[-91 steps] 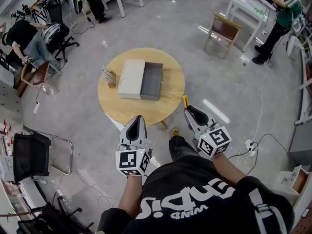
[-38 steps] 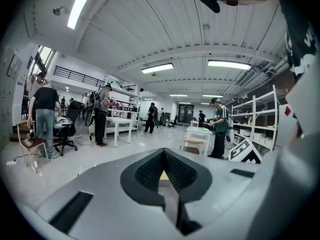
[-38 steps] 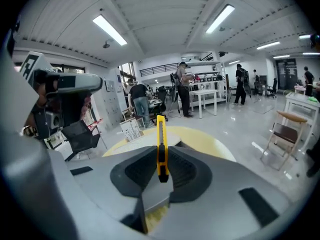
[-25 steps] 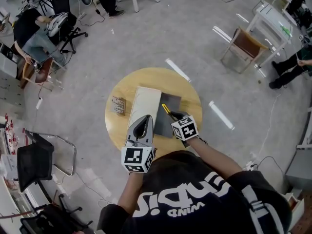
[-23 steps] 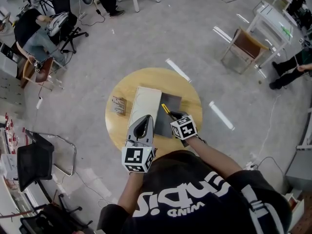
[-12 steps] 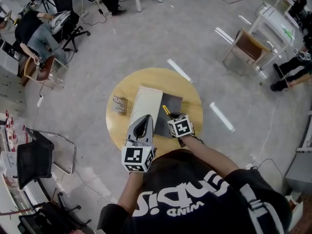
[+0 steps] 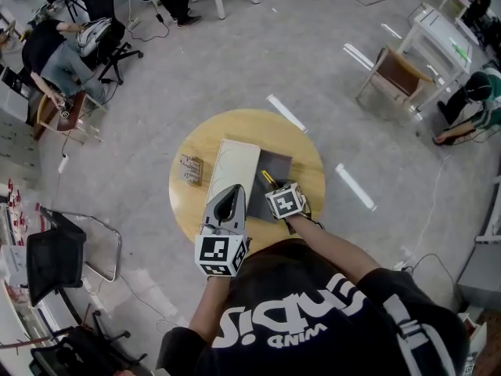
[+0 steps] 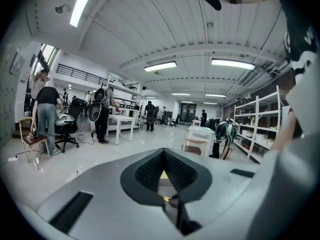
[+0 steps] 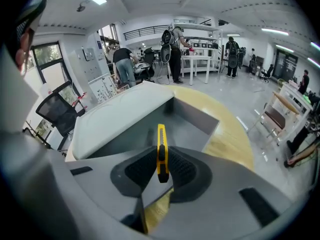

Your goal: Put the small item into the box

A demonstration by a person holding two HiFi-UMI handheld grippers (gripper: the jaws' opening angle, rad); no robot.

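An open box lies on the round wooden table [image 7: 304, 146]: a white lid [image 7: 232, 163] on the left and a grey tray [image 7: 278, 163] on the right. My right gripper [image 7: 273, 186] is shut on a yellow utility knife [image 7: 267, 177], whose tip hangs over the near part of the tray. In the right gripper view the yellow utility knife [image 9: 161, 146] stands upright between the pads of my right gripper [image 9: 161, 160], with the grey tray [image 9: 197, 118] and the white lid [image 9: 125, 111] just beyond. My left gripper [image 7: 228, 200] is shut and empty at the table's near edge, beside the lid.
A small tan object [image 7: 190, 168] lies on the table left of the lid. A wooden chair [image 7: 395, 73] and a white table [image 7: 438, 26] stand at the far right. A black chair [image 7: 55, 261] is at the left. People stand around the room's edges.
The right gripper has come from off the table to above the grey tray with the knife, then drifted slightly left in the last second. The left gripper has barely moved lately.
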